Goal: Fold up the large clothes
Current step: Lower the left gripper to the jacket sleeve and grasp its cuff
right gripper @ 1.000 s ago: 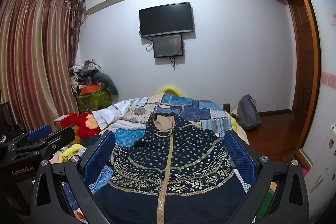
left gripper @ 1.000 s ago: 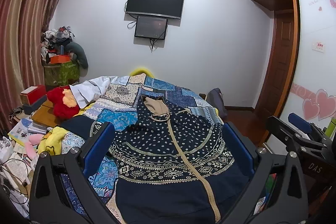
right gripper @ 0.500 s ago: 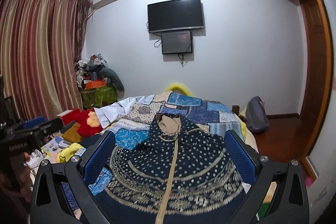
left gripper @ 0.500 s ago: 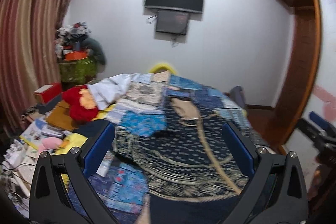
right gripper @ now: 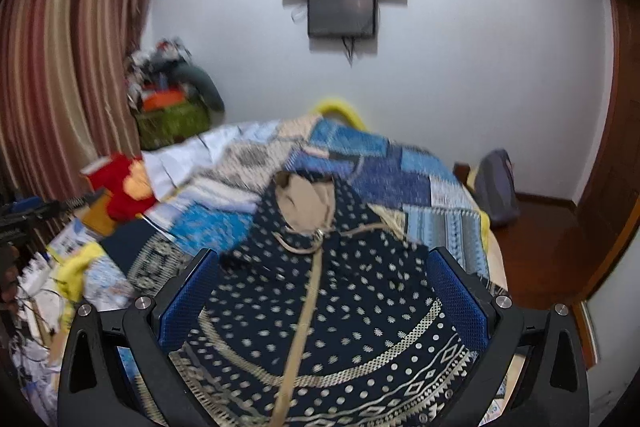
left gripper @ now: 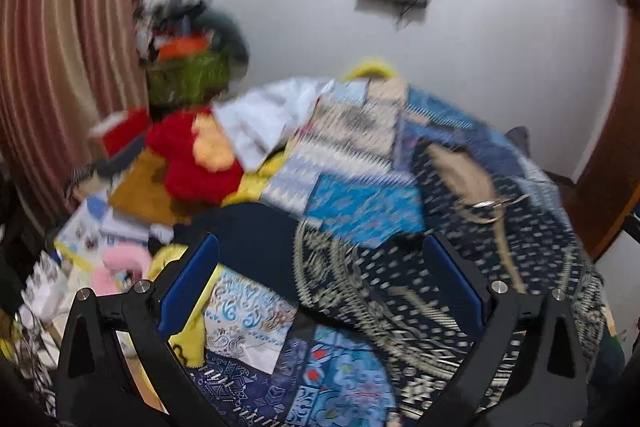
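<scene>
Swung left, both tongs (left gripper: 320, 283) (right gripper: 322, 291) gape wide over garment (right gripper: 340, 307) beside red plush (left gripper: 188, 163).

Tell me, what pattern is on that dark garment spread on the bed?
Navy garment with cream dots and geometric bands; clearest in the right wrist view.

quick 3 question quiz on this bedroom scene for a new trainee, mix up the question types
1. True or false: the right gripper is clamped on the navy hooded jacket.
2. Multiple choice: in the right wrist view, the red plush toy lies (A) left of the jacket, (B) on its hood, (C) on the wooden floor.
3. Fill in: the jacket is spread on a blue ____ quilt.

Key: 1 false, both the right and the left gripper are open and hold nothing; 2 A; 3 patchwork.
</scene>
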`<state>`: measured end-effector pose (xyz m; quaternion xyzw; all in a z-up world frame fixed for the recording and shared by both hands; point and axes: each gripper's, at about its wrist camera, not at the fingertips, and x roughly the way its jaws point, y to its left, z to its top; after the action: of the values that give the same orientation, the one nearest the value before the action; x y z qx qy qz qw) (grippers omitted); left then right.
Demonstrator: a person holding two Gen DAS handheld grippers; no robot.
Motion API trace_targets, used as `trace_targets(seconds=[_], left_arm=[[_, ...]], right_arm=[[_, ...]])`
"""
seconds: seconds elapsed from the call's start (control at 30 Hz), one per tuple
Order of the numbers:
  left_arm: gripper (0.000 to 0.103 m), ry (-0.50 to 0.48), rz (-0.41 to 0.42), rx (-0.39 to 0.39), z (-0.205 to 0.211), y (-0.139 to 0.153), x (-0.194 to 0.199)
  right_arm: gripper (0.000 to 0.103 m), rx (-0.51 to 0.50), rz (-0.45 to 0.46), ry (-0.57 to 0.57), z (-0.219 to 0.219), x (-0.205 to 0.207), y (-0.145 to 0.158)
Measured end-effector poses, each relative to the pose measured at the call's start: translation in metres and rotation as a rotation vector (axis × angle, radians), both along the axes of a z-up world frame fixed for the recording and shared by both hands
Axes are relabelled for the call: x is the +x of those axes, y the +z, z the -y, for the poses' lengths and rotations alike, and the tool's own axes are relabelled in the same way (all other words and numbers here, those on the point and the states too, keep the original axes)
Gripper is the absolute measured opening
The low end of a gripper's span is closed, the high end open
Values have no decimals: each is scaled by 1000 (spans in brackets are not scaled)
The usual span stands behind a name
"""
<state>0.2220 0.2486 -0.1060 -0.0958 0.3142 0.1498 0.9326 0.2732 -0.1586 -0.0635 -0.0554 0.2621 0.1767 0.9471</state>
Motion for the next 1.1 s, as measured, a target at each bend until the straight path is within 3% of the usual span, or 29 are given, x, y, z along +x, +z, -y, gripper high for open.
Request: trace_targets(seconds=[0.13,0.27,0.37,0.43,0.5,0.57,0.7,0.77,0.83,1.0,1.1], left_arm=[[102,91,-150,-85,-37,-59,30],[90,138,-252,-233,-68,-113,42],[78,156,-282,-373,-88,-140,45],[78,153,-270,-456,-97,-151,48],[72,165,-252,-504,-106,-157,52],[57,167,-241,-516,-113,-159,58],[39,201,-261,-455,-124,-162,78],[23,232,-278,-407,-129,-163,88],[11,269,-310,-291,-127,-158,97],[5,220,-290,-9,-93,-120,113],[3,145,-197,107,-58,-77,115]], right_arm=[[103,-61,-87,3,-16,42,-41],[103,-98,-204,18,-28,74,-83],[103,-97,-274,48,-34,88,-108],[103,-93,-319,74,-36,94,-120],[103,-86,-347,94,-39,97,-130],[103,-77,-374,106,-41,99,-137],[103,-64,-414,132,-46,100,-147],[103,-68,-413,143,-49,99,-147],[103,-70,-408,149,-50,98,-146],[103,-44,-392,140,-42,95,-137],[103,-23,-380,125,-33,94,-128]])
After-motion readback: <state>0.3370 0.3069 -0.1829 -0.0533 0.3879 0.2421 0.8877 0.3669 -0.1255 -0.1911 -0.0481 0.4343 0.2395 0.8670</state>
